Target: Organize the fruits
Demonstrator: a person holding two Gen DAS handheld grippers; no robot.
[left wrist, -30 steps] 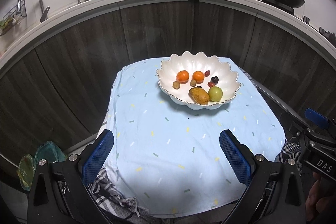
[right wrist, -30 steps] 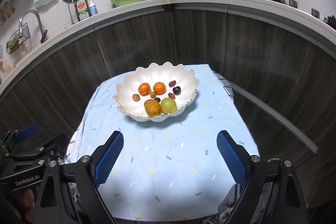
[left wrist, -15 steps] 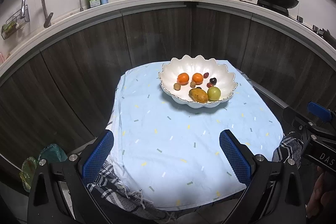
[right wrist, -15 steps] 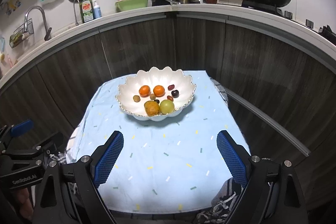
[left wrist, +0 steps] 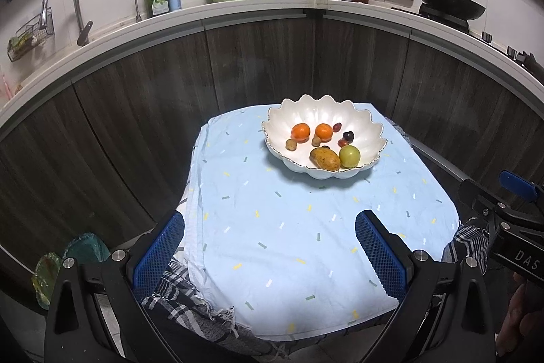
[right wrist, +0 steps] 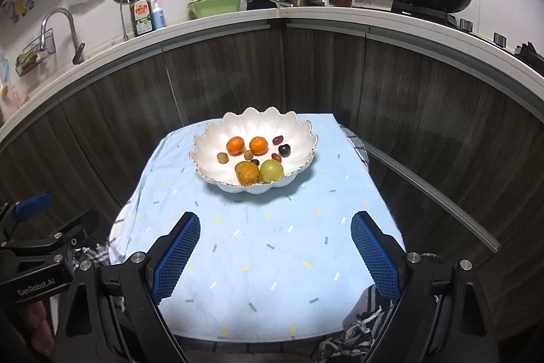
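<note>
A white scalloped bowl (left wrist: 367, 128) stands at the far side of a small table with a light blue cloth (left wrist: 289, 227); it also shows in the right wrist view (right wrist: 210, 165). In it lie two oranges (left wrist: 300, 131), a green apple (left wrist: 349, 156), a brown mango (left wrist: 324, 158), and several small dark and tan fruits. My left gripper (left wrist: 270, 247) is open and empty over the near part of the cloth. My right gripper (right wrist: 275, 247) is open and empty, also near the front edge. Each gripper shows at the other view's edge.
Dark wood cabinets (left wrist: 136, 111) curve behind the table under a white counter (left wrist: 238, 5) with a sink tap, dish soap, pots and a wok. A checked cloth (left wrist: 190, 305) hangs under the blue one. A metal rail (right wrist: 442, 203) runs at the right.
Both grippers have pulled back and risen from the table, so the bowl looks smaller and more of the counter shows. The fruits have not moved.
</note>
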